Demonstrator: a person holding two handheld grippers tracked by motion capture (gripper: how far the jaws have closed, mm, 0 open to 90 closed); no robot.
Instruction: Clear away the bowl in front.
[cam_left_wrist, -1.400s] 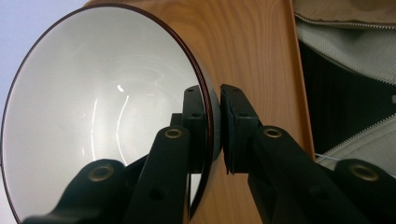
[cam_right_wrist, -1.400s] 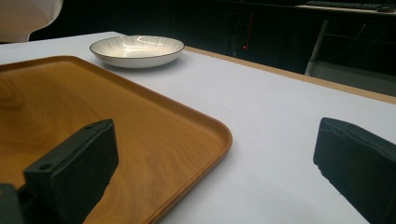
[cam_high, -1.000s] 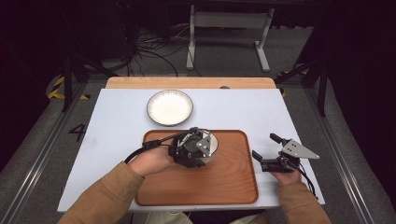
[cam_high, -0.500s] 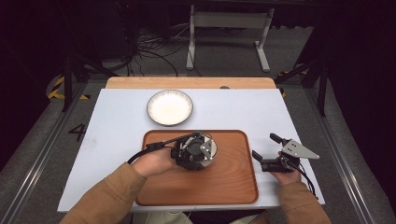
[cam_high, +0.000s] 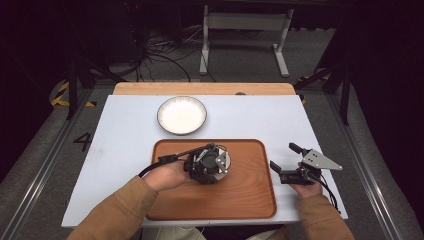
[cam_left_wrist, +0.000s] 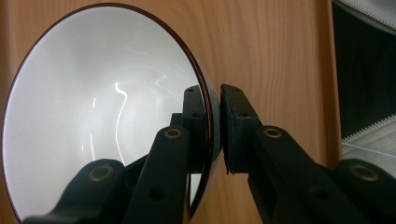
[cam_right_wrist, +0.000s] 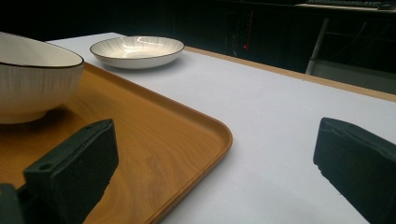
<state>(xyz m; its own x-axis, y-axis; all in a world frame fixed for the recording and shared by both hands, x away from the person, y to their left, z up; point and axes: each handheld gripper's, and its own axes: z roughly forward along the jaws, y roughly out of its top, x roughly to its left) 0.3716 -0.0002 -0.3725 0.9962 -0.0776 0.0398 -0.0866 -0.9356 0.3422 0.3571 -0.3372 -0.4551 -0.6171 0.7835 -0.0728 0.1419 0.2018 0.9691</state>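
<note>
A white bowl (cam_left_wrist: 93, 116) with a dark rim rests on the wooden tray (cam_high: 240, 200) in the near middle of the table. My left gripper (cam_high: 207, 164) hangs over it and covers most of it from above. In the left gripper view the left gripper (cam_left_wrist: 212, 100) is shut on the bowl's rim, one jaw inside and one outside. The right gripper view shows the bowl (cam_right_wrist: 32, 84) tilted a little on the tray (cam_right_wrist: 154, 140). My right gripper (cam_high: 283, 156) is open just off the tray's right edge, low over the table, with nothing between its jaws (cam_right_wrist: 219, 154).
A shallow white plate (cam_high: 182, 115) with a dark rim sits on the pale table (cam_high: 115, 145) behind the tray, also seen in the right gripper view (cam_right_wrist: 137, 49). A wooden strip runs along the table's far edge. Cables and a metal stand lie on the floor beyond.
My left gripper, holding the bowl, has shifted slightly toward the near side of the tray. The right gripper has stayed where it was.
</note>
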